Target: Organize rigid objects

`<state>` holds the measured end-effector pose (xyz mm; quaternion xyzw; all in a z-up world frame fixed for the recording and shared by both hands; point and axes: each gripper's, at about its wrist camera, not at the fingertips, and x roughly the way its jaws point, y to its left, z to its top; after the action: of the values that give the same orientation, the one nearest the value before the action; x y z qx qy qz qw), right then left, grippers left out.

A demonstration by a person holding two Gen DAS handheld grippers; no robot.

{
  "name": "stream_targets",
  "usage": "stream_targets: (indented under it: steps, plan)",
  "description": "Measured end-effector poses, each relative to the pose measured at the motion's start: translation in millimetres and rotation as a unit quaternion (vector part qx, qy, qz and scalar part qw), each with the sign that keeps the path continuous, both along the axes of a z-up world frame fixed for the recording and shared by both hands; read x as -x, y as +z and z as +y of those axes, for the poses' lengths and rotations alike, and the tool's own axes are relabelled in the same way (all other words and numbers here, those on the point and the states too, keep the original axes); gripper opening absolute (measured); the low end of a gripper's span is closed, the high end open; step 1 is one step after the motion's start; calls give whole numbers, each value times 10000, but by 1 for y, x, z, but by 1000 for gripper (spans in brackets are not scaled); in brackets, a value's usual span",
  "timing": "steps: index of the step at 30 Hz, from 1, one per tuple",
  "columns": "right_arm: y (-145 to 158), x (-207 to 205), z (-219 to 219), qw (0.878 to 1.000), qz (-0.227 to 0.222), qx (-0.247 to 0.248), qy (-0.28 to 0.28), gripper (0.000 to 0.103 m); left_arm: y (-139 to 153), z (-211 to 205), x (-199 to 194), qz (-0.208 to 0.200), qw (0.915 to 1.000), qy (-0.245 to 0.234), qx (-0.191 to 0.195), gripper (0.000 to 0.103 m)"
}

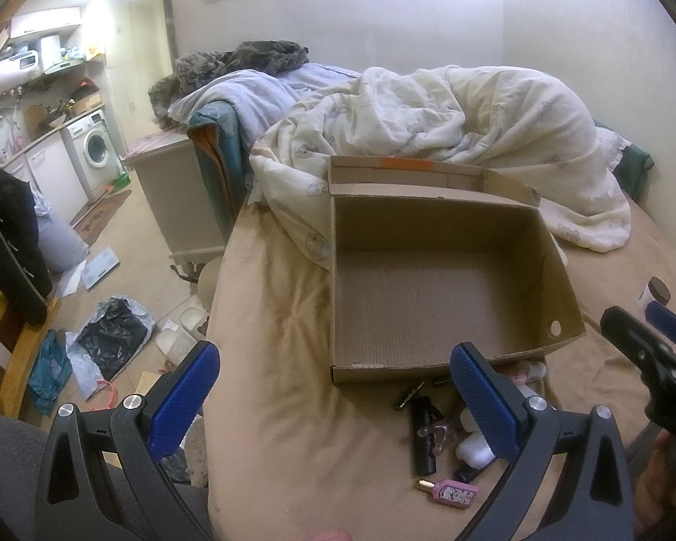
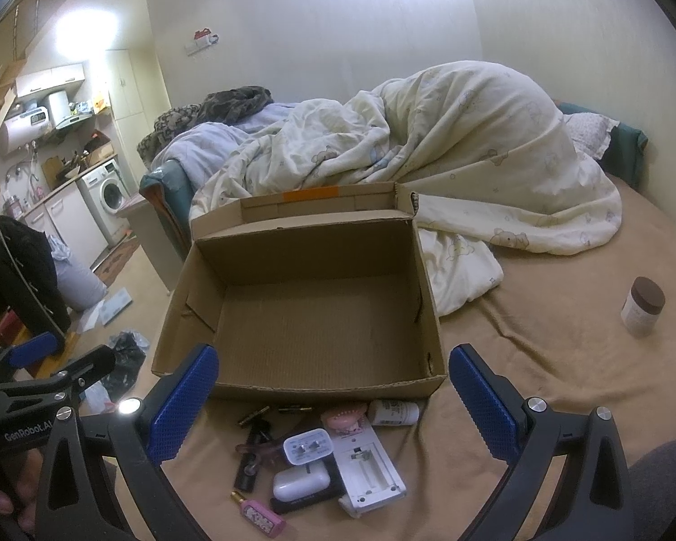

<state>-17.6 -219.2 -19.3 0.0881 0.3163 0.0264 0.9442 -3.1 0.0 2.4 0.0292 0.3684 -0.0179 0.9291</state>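
One cardboard box (image 2: 311, 315), open, nothing inside. Just before its near wall: one white charger (image 2: 304, 446), one pink bottle (image 2: 261, 514). Left gripper (image 1: 333, 387) and right gripper (image 2: 333, 387), both spread wide, grasping nothing.

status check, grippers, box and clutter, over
Left gripper open, empty. Right gripper open, empty. Cardboard box empty; small items piled before it. Jar off right. Path clear.

Rumpled duvet (image 2: 450, 144) on bed, washing machine (image 1: 95, 144) by cluttered floor (image 1: 126, 279).
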Motion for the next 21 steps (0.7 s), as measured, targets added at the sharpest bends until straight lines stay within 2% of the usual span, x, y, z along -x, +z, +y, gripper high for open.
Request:
stream_targets:
  steps: [21]
  plan:
    - [2,0,0,10000,11,15,-3,103,0,0,0,-10,10000,6,-8,102]
